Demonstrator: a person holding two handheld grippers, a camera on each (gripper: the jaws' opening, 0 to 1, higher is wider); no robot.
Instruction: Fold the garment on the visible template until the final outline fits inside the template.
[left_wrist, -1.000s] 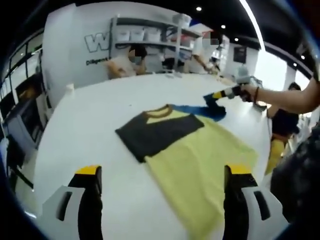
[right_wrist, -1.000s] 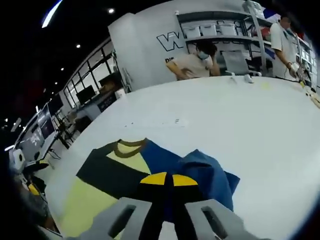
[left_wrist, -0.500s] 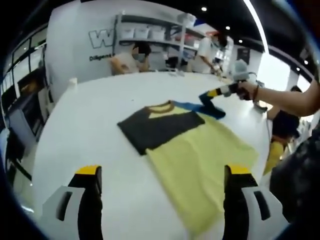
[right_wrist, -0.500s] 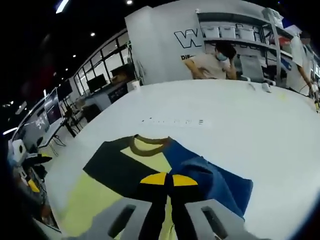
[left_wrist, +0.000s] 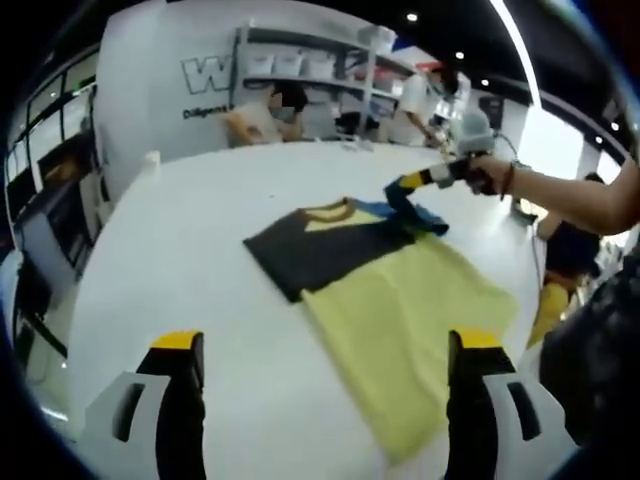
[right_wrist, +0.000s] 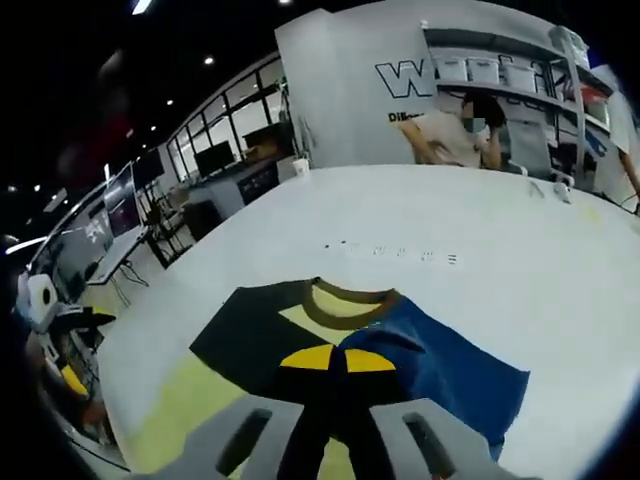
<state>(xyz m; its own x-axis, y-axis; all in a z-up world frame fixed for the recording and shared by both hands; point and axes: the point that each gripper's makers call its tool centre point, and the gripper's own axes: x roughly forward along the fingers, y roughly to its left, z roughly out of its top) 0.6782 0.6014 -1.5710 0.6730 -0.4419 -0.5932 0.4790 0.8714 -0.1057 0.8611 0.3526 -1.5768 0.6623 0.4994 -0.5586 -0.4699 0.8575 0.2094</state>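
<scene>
Shirt (left_wrist: 385, 290) first: it lies spread on the white surface (left_wrist: 180, 260), a yellow body with a dark sleeve folded across the chest, a brown collar (right_wrist: 350, 300) and a blue sleeve (right_wrist: 450, 365) on the far side from your left hand. Your right tongs (right_wrist: 345, 360) are pinched together on the blue sleeve (the yellow tips meet over the cloth in the right gripper view), and the sleeve is lifted and bunched at the grip. In the left gripper view you can see those same tongs (left_wrist: 412, 182) held by your hand (left_wrist: 485, 172) above the shirt's blue edge, with your forearm reaching in from the right. Your left tongs (left_wrist: 320, 345) stand wide apart, gripping nothing, near the shirt's lower edge. Shelves (left_wrist: 300, 65) with white boxes and a seated person (right_wrist: 455, 135) sit beyond the surface.
</scene>
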